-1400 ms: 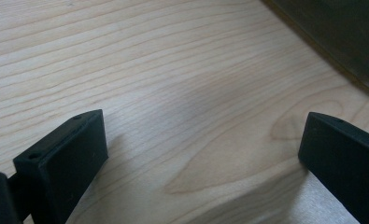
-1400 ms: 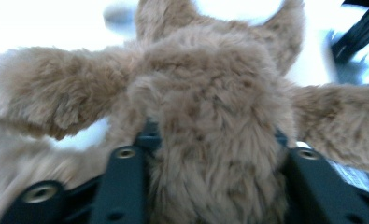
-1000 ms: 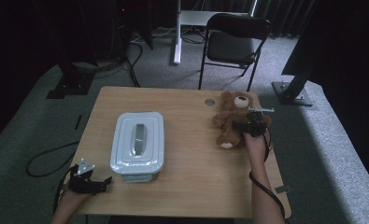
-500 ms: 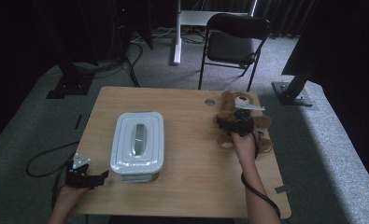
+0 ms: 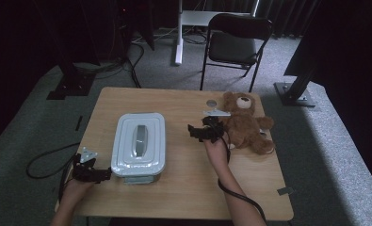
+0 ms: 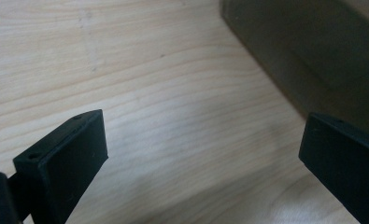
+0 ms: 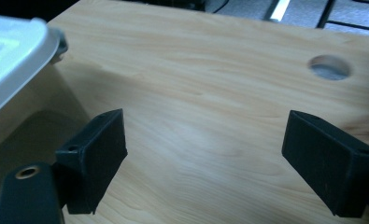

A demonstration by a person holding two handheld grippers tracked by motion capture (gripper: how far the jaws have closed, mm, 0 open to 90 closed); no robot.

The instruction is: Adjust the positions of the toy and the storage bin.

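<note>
A white lidded box (image 5: 139, 143) stands on the left half of the wooden table (image 5: 183, 193). A brown teddy bear (image 5: 245, 125) lies at the right, near the back. My right gripper (image 5: 194, 132) hovers between the bear and the box, pointing left toward the box, and is open and empty. In the right gripper view its jaws (image 7: 205, 135) frame bare wood, with the box lid (image 7: 14, 42) at the upper left. My left gripper (image 5: 104, 174) lies open at the box's near left corner. The left gripper view (image 6: 203, 140) has the box's shadowed side (image 6: 313, 56) at the upper right.
A round cable hole (image 5: 212, 102) pierces the table behind the right gripper and is seen again as a hole (image 7: 330, 66) in the right gripper view. A black folding chair (image 5: 235, 44) stands beyond the table. A cable (image 5: 44, 162) trails off the table's left edge.
My right gripper has left the teddy bear and moved left to the middle of the table, turning toward the box. The left gripper has edged closer to the box.
</note>
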